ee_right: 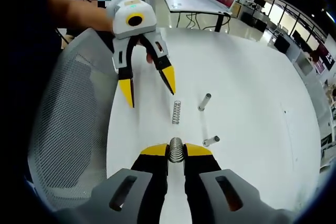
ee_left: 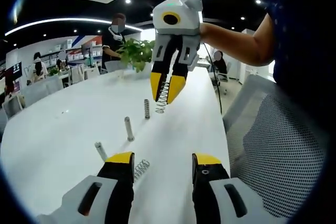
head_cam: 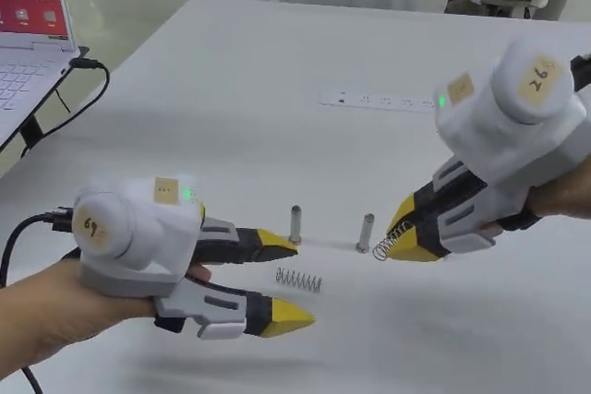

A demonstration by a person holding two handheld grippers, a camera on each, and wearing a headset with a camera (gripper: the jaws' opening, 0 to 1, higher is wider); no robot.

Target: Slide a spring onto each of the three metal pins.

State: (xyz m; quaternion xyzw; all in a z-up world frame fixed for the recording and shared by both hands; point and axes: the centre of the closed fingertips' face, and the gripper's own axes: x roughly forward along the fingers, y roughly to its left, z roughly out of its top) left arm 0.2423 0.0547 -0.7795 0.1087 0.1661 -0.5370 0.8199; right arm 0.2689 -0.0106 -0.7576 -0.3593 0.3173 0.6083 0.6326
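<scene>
Two bare metal pins (head_cam: 295, 223) (head_cam: 367, 232) stand upright on the white table (head_cam: 231, 89). My right gripper (head_cam: 399, 244) is shut on a small spring (head_cam: 386, 244), tilted, just right of the second pin. In the right gripper view this spring (ee_right: 176, 149) sits end-on between the jaws. A loose spring (head_cam: 298, 280) lies flat between the spread jaws of my open left gripper (head_cam: 288, 280). The left gripper view shows the loose spring (ee_left: 140, 169), both bare pins (ee_left: 100, 150) (ee_left: 127, 128), and farther off a third upright pin with a spring on it (ee_left: 147, 108).
An open laptop (head_cam: 28, 34) with a black cable (head_cam: 55, 108) sits at the far left. A white power strip (head_cam: 379, 99) lies farther back on the table. A mesh chair (ee_left: 273, 145) stands beside the table edge. People sit in the background.
</scene>
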